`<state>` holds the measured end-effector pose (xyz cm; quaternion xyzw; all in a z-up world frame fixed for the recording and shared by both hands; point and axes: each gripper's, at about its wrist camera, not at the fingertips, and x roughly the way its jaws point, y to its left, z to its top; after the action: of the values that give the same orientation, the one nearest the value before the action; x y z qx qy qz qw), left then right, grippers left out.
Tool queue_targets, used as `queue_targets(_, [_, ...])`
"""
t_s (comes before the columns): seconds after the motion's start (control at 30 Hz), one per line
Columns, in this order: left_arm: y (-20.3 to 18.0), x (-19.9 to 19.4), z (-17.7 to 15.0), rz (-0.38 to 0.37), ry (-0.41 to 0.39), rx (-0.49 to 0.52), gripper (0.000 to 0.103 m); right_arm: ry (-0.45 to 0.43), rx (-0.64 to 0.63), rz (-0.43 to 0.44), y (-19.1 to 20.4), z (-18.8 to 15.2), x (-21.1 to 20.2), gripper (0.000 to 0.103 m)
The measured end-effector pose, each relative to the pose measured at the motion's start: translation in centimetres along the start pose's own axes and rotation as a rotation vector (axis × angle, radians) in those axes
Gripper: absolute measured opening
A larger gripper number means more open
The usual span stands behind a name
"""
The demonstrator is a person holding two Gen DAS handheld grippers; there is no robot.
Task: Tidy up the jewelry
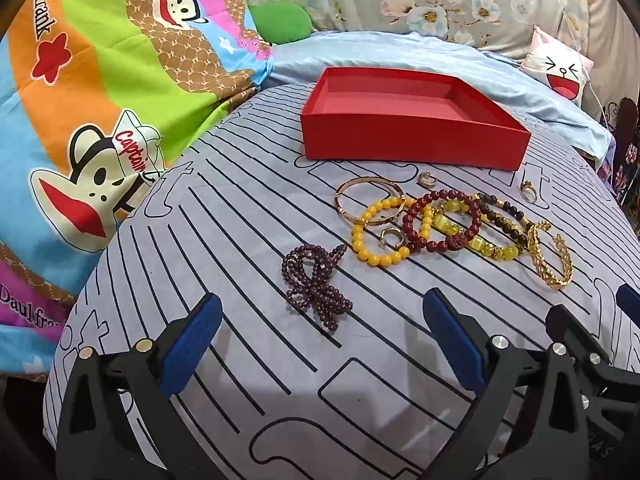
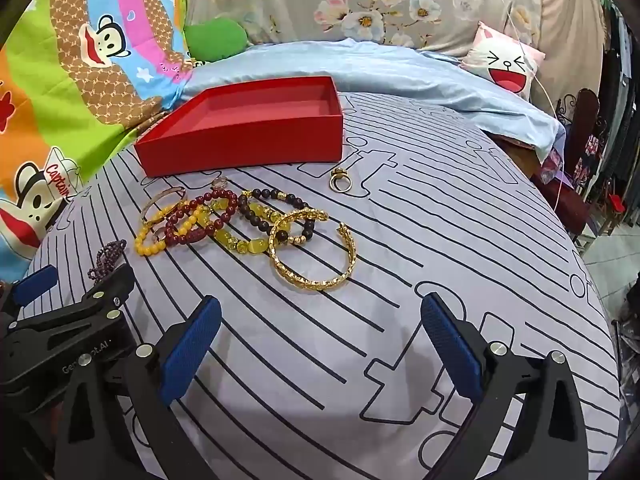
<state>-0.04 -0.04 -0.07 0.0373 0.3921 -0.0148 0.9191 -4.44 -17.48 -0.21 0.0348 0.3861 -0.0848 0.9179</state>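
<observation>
An empty red box (image 1: 412, 142) (image 2: 244, 148) sits on the striped bedsheet. In front of it lies jewelry: a purple bead strand (image 1: 316, 284) (image 2: 108, 254), a yellow bead bracelet (image 1: 380, 236) (image 2: 156, 236), a thin gold bangle (image 1: 370, 198), a dark red bead bracelet (image 1: 440, 220) (image 2: 200, 216), a gold open cuff (image 1: 550, 256) (image 2: 316, 252) and gold rings (image 1: 530, 192) (image 2: 340, 182). My left gripper (image 1: 320, 340) is open, just short of the purple strand. My right gripper (image 2: 320, 340) is open, just short of the gold cuff.
A colourful cartoon quilt (image 1: 80, 100) is piled at the left. A light blue blanket (image 1: 400, 52) and a cat-face pillow (image 1: 560, 68) lie behind the box. The bed's edge drops off at the right (image 2: 600, 264).
</observation>
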Motion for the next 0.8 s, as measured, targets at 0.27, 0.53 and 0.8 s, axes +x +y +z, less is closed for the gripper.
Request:
queue_targets(0.27, [0.15,0.24,-0.02,-0.004,0.006,0.000,0.095,0.003,-0.003,-0.009,0.04,-0.11,0.03,0.096])
queue_targets(0.53, [-0.06,0.31,-0.20,-0.001,0.003,0.002,0.095,0.012,0.005,-0.004,0.02,-0.10,0.19,0.096])
queue_targets(0.8, [-0.11,0.29,-0.26,-0.002,0.001,0.002,0.095,0.013,0.006,-0.003,0.04,-0.10,0.17,0.096])
